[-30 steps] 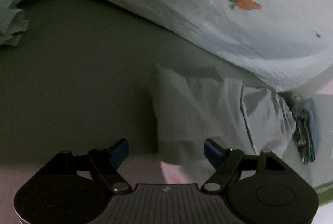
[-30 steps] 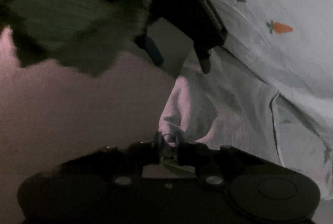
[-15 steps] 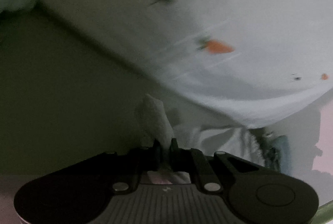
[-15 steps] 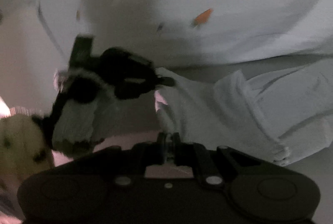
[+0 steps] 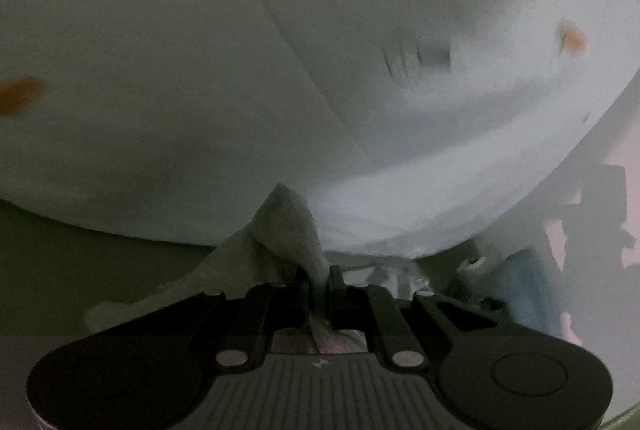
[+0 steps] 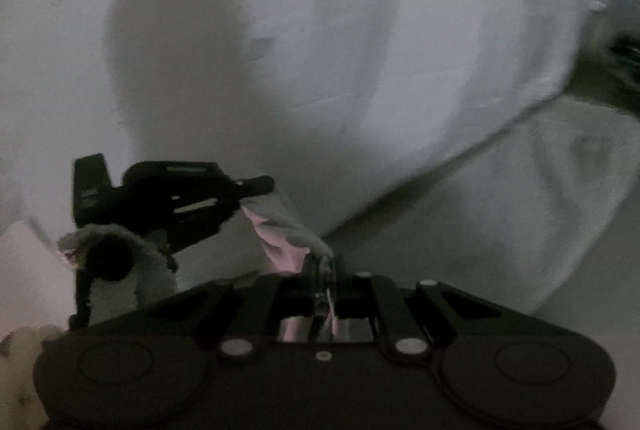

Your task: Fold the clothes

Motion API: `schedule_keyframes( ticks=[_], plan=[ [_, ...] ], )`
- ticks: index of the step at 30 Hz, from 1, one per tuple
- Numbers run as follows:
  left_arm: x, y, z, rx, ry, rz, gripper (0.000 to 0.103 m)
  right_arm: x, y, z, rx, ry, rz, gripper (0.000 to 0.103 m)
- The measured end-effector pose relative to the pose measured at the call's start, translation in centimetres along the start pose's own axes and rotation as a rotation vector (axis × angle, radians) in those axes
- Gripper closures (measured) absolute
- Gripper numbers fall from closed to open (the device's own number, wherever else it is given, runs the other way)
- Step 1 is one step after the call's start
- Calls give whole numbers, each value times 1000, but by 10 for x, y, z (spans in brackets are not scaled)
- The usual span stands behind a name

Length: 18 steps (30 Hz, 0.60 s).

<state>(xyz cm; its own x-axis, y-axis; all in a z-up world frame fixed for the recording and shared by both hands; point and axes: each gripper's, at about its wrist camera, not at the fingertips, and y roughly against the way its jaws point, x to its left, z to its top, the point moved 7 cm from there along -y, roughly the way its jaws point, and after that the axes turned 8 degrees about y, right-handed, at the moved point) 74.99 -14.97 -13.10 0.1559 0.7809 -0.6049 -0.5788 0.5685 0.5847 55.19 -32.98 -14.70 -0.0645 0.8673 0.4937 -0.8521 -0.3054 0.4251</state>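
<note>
Currently I have the left tongs [image 5: 318, 280] and right tongs [image 6: 320, 266] each pinching a corner of the pale garment [image 5: 288, 226], lifted before the carrot-print bedding [image 5: 200, 70]; it is light, limp cloth, best held at hem corners

A big pale quilt [image 5: 280, 70] bulges close ahead of both grippers, blocking the way forward; flat bedding [image 6: 520, 222] beside it looks passable, though blurred.

Left hand-held gripper [image 5: 319, 280] clamped on a pale garment corner [image 5: 290, 226], carrot-print white bedding [image 5: 280, 50] filling the background
</note>
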Motion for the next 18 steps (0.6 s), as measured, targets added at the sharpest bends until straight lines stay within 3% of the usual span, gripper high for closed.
schedule_keyframes(
  ticks=[1, 3, 4, 6, 7, 9, 10, 12, 14, 15, 18],
  plan=[
    [-8, -24, -9, 24, -8, 29, 89, -22, -6, -1, 24, -8, -23, 96],
    [-17, -64, -28, 80, -42, 96, 73, -59, -16, -8, 80, -22, -63, 95],
    [-20, -81, -38, 110, -65, 128, 71, -76, -18, -14, 116, -26, -89, 95],
    [-25, -99, -53, 157, -101, 170, 63, -99, -19, -27, 166, -27, -121, 95],
    [-25, -99, -57, 163, -114, 178, 58, -106, -19, -30, 174, -42, -115, 94],
    [-23, -87, -60, 142, -126, 185, 34, -111, -19, -34, 188, -70, -99, 88],
    [-21, -76, -61, 120, -125, 189, 30, -111, -19, -35, 194, -67, -101, 86],
    [-10, -53, -61, 72, -119, 231, 27, -105, -18, -29, 193, -4, -123, 82],
    [6, -32, -62, 31, -102, 293, 23, -99, -15, -22, 173, 78, -140, 69],
    [16, -20, -65, 14, -88, 329, 19, -98, -21, -15, 161, 118, -143, 56],
    [54, 2, -80, 9, -25, 444, 19, -91, -32, -7, 146, 225, -125, 48]
  ],
)
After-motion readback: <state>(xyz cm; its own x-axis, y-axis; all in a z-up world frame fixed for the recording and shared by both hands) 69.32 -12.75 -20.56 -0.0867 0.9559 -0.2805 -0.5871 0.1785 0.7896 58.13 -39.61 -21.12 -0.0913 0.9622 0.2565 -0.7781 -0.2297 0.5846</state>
